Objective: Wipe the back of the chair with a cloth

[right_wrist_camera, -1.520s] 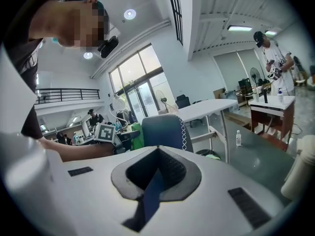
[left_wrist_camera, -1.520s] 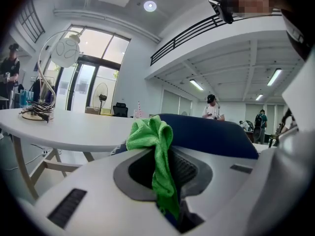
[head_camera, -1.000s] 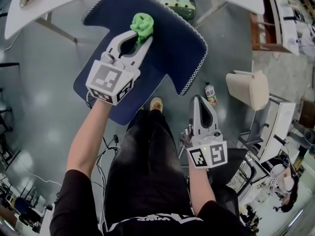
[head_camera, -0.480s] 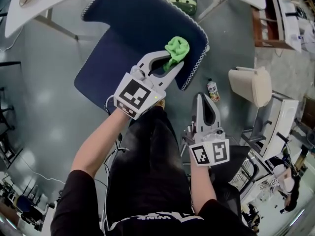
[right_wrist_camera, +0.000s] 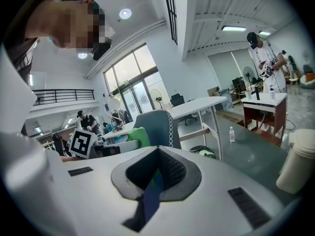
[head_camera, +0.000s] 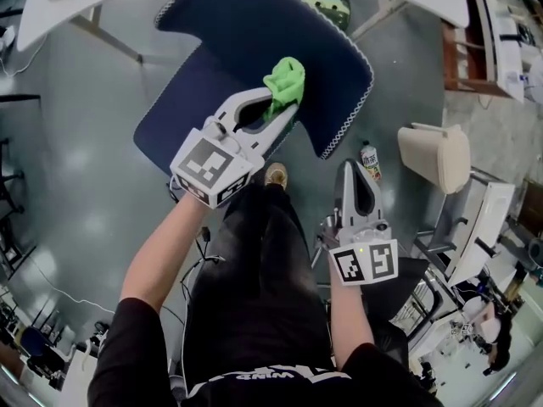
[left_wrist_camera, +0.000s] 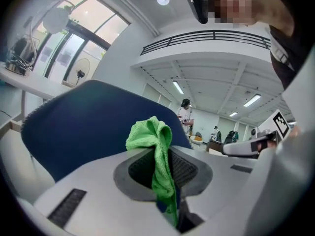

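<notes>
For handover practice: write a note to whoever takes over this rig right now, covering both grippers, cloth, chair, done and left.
Left gripper: shut on the green cloth, held against the dark blue chair back.
Right gripper: shut, empty, low beside the person's legs, off the chair.
Done: cloth picked up, wiping under way.
Left: cover the rest of the back; how much is wiped can't be told.

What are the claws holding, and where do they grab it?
The left claw pinches the green cloth by one end; the bunched rest pokes out past its tips. The right claw is shut on nothing.
</notes>
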The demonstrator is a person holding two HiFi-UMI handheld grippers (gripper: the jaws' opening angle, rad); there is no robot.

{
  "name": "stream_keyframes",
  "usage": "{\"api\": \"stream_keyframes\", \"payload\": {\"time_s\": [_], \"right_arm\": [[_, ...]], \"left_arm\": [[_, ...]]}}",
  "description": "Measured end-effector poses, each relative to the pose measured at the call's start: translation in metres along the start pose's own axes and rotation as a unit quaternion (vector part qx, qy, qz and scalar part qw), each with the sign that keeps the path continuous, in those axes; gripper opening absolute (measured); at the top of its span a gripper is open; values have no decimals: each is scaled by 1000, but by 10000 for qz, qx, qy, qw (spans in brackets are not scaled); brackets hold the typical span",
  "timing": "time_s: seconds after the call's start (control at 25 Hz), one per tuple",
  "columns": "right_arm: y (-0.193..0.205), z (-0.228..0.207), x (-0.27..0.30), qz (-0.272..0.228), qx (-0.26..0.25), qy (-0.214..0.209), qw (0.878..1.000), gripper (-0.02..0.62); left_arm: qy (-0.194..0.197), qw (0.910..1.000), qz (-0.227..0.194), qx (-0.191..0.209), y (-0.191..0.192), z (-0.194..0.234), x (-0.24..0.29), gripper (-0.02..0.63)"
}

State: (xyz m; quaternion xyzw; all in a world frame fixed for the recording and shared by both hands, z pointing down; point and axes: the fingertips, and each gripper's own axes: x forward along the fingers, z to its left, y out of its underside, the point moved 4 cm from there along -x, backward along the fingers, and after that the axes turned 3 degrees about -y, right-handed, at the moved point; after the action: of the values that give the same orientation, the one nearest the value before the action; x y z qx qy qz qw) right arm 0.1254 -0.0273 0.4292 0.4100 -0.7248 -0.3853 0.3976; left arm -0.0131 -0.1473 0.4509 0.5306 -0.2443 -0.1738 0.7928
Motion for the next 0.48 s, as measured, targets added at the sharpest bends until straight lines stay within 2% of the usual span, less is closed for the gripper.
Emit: {"api": "stream_keyframes", "payload": {"time_s": [0.24, 0.48], "right_arm": [[0, 3, 15, 62, -20, -159, 9999, -3], [1, 7, 30, 147, -31, -331, 9993, -3]], "left_arm": [[-1128, 9935, -179, -39, -14, 78, -42, 60], [-2187, 9750, -382, -137, -25, 147, -91, 60]]}}
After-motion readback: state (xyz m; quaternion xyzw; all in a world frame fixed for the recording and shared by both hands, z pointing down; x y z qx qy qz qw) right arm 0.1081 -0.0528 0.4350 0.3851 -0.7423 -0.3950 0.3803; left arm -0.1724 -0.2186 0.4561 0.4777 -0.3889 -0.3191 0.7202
